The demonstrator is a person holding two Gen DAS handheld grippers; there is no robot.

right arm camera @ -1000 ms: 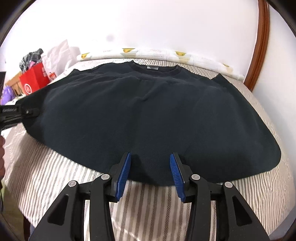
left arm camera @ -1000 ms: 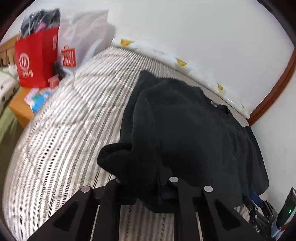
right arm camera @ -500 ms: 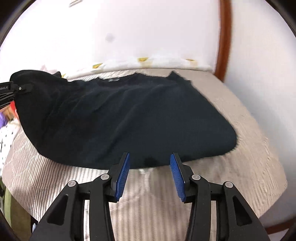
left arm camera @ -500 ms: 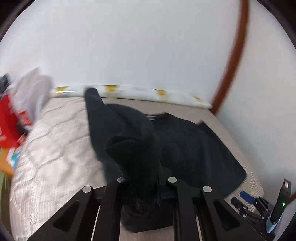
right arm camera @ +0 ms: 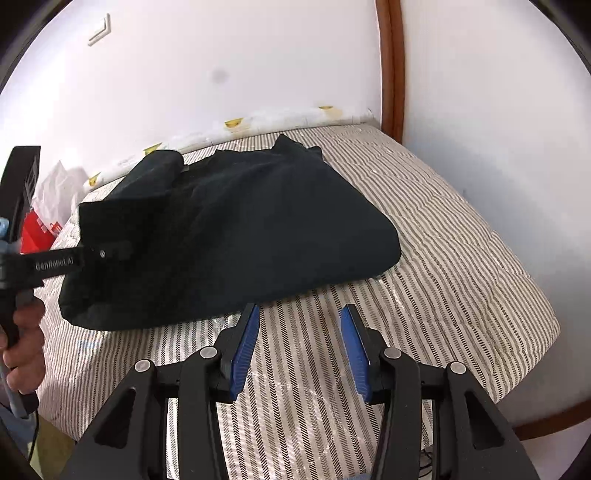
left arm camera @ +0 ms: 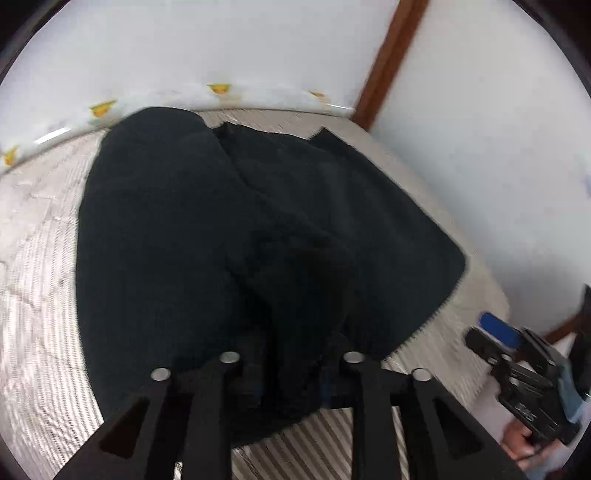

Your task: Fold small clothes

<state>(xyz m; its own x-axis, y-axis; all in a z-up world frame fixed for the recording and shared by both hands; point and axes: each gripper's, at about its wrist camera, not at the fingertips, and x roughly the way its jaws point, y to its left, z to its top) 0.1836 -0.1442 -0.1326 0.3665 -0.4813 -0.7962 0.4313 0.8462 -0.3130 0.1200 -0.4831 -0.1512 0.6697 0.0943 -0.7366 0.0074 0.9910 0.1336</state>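
Left jaws pinching shirt (right arm camera: 229,229) flap over bed (right arm camera: 443,266), right gripper (right arm camera: 299,343) spread, idle; could slip and bunch if dropped early

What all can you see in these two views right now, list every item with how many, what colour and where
black garment: one, black, lying on the bed, left part lifted and folded over the rest
bed cover: one, grey and white striped, under the garment
bolster: one, white with yellow marks, along the wall at the bed's far edge
red bag: one, red, beyond the bed's left side
white plastic bag: one, white, behind the red bag
wooden trim: one, brown, vertical on the wall
wall switch: one, white, high on the wall
left tongs: one, black, clamped on the garment's lifted edge
right tongs: one, black with blue pads, open above the striped cover, holding nothing
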